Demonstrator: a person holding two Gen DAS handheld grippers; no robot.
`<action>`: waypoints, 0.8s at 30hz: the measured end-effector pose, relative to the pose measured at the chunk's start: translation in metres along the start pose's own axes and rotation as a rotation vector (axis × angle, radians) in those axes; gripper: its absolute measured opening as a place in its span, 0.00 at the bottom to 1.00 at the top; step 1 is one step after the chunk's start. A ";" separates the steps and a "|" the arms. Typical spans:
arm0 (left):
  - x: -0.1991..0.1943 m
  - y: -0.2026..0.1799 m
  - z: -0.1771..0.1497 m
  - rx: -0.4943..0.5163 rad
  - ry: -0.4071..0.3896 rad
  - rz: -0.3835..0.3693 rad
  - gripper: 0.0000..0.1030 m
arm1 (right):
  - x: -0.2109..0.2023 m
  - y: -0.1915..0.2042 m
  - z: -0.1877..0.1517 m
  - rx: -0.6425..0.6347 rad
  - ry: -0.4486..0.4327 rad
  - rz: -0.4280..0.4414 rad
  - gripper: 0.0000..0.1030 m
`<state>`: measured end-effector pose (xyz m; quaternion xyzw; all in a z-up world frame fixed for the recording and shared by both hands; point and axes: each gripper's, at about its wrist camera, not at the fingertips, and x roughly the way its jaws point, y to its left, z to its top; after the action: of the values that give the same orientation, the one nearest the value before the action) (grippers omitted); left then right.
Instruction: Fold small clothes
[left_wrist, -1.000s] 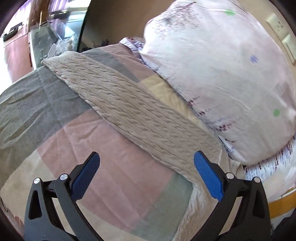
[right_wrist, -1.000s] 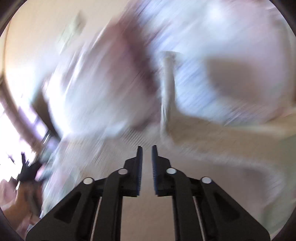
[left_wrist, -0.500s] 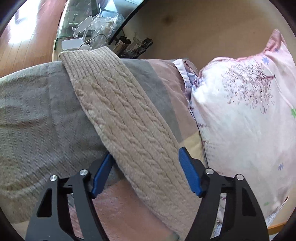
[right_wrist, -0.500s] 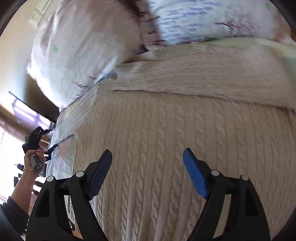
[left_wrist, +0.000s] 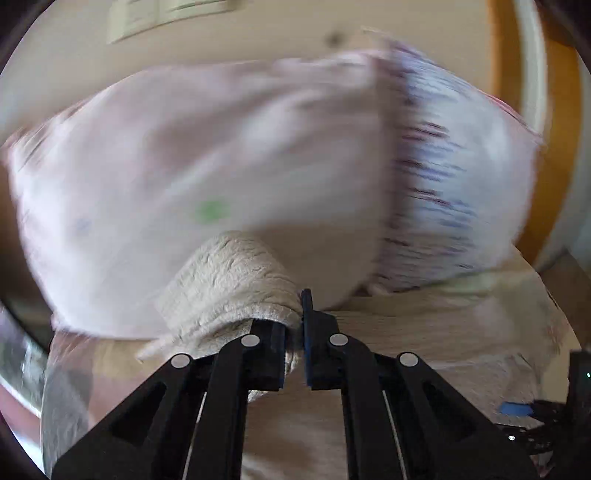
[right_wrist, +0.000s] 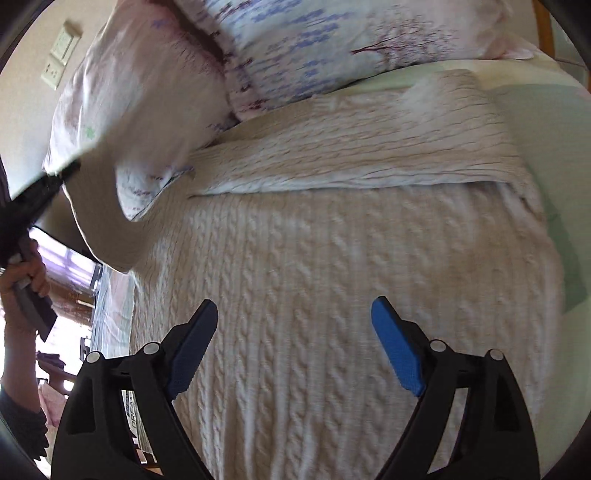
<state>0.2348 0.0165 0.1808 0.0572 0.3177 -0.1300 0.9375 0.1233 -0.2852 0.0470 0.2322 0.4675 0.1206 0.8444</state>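
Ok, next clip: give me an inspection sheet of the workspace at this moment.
Surface: bed with pale sheet.
Job's things: beige cable-knit sweater spread flat, one sleeve folded across its top.
Clutter: two floral pillows at the head.
Grippers: left gripper shut on a bunched sleeve end; right gripper open above the sweater body.
Cables: nothing seen.
Surroundings: beige wall with switch plates; left view blurred.

Chunky cable-knit cream sweater (right_wrist: 332, 277), smooth printed cotton pillows (right_wrist: 129, 92), matt black plastic tongs (right_wrist: 291, 328).
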 end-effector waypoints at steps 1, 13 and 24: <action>0.013 -0.047 0.002 0.061 0.011 -0.075 0.17 | -0.005 -0.008 0.000 0.012 -0.008 -0.007 0.84; 0.002 0.006 -0.126 -0.062 0.275 0.026 0.66 | -0.090 -0.083 -0.033 0.174 -0.104 -0.122 0.84; -0.042 0.049 -0.197 -0.271 0.375 0.131 0.70 | -0.016 -0.042 0.108 0.336 -0.145 0.168 0.57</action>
<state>0.1026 0.1095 0.0518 -0.0256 0.4965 -0.0122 0.8676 0.2056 -0.3582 0.0865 0.4160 0.3981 0.0936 0.8122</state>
